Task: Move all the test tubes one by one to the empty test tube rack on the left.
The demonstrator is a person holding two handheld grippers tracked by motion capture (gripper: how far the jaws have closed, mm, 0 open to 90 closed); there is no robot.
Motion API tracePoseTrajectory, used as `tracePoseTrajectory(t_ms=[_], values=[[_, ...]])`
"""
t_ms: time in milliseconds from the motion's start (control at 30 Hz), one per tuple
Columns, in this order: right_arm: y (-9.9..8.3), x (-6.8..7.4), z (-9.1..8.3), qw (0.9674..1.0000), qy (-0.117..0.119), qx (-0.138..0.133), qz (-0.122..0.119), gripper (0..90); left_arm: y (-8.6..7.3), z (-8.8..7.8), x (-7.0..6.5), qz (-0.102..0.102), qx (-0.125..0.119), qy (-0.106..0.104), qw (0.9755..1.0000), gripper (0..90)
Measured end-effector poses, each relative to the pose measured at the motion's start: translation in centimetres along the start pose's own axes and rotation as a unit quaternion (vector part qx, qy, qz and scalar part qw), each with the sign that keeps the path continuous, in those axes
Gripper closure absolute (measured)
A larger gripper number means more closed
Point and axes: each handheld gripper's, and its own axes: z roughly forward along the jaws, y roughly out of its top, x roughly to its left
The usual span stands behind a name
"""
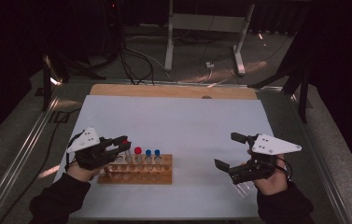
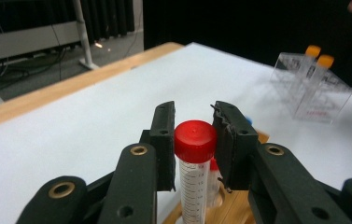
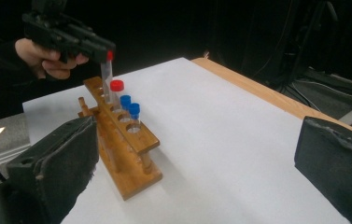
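Note:
My left gripper [image 1: 120,144] is shut on a red-capped clear tube [image 2: 194,154], the pads pressing on its cap from both sides. The tube [image 3: 106,70] hangs upright over the left part of a wooden rack [image 1: 136,175], its lower end at the rack's top bar. In the rack stand another red-capped tube [image 1: 137,150] and two blue-capped tubes [image 1: 153,152]. My right gripper [image 1: 230,151] rests open near the table's right front, with nothing between its wide-apart jaws. The rack [image 3: 127,140] lies ahead of the right gripper [image 3: 197,158].
A clear plastic stand [image 2: 313,93] holding two orange-capped tubes [image 2: 319,56] sits by the right hand. The white table top [image 1: 178,121] ends at a wooden strip [image 1: 173,90] at the far edge. Beyond it are a frame's legs and cables on the floor.

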Motion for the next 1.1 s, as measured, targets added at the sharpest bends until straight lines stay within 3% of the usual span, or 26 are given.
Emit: tracePoseTrajectory(t_ms=[167, 333, 500, 600, 833, 867, 1100], values=[[0.0, 0.0, 0.0, 1.0000, 0.002, 0.001, 0.000, 0.0, -1.0, 0.5, 0.1, -0.010, 0.006, -0.003, 0.9999, 71.8], [0.0, 0.0, 0.0, 1.0000, 0.001, 0.002, 0.000, 0.0, -1.6, 0.7, 0.0, -0.007, 0.006, -0.002, 1.0000, 71.8], [0.0, 0.1, 0.0, 1.0000, 0.003, 0.004, -0.002, 0.0, -2.1, 0.9, -0.1, 0.009, 0.001, 0.000, 1.0000, 71.7], [0.0, 0.1, 0.0, 1.0000, 0.003, 0.005, -0.002, 0.0, -2.3, 1.2, -0.2, 0.017, 0.010, 0.000, 0.9998, 71.7], [0.1, 0.2, 0.0, 1.0000, 0.004, 0.007, -0.004, 0.0, -2.5, 1.0, 0.1, 0.012, 0.004, -0.009, 0.9999, 70.8], [0.1, 0.2, -0.1, 1.0000, 0.005, 0.007, -0.003, 0.0, -2.5, 0.9, 0.1, 0.007, 0.004, -0.012, 0.9999, 69.4], [0.3, 0.0, -0.6, 0.9999, 0.006, -0.003, -0.009, 0.0, -1.7, -0.6, 0.5, -0.006, -0.021, -0.019, 0.9996, 37.7]])
